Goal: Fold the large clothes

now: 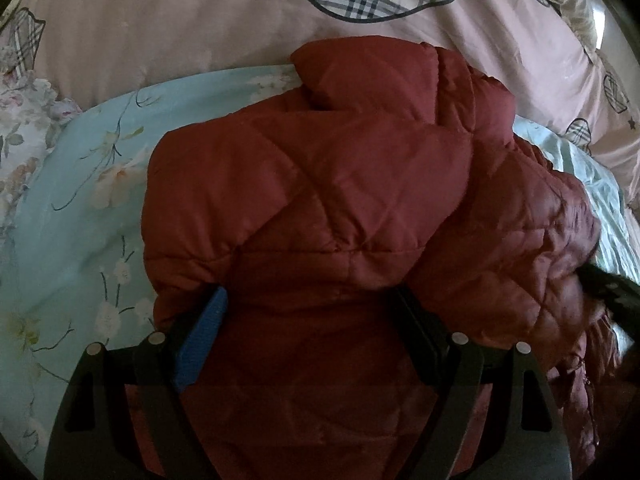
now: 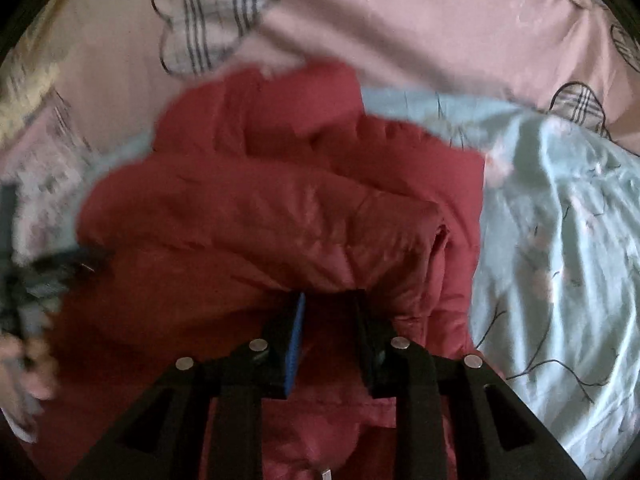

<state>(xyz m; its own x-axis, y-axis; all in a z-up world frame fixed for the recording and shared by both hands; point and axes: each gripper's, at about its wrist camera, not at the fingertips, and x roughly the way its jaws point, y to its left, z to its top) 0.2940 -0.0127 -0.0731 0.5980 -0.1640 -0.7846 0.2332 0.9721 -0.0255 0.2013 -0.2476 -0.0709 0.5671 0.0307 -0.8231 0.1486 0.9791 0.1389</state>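
Dim, flat indoor light – brightest on the pink quilt (image 1: pixel 160 40) beyond the tongs, a small glare patch at far upper right. Heavy shadow under and between the fingers. Left wrist view sharp; right wrist view smeared by motion blur, worst at left. Fisheye bending and dark vignette at all edges.

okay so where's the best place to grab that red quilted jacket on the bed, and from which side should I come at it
Probably the red quilted jacket is best taken at the thick folded edge nearest the left gripper, coming from the near side and angled down. There the layers stack into one puffy roll over the pale blue floral sheet, so wide jaws could pinch every layer at once.
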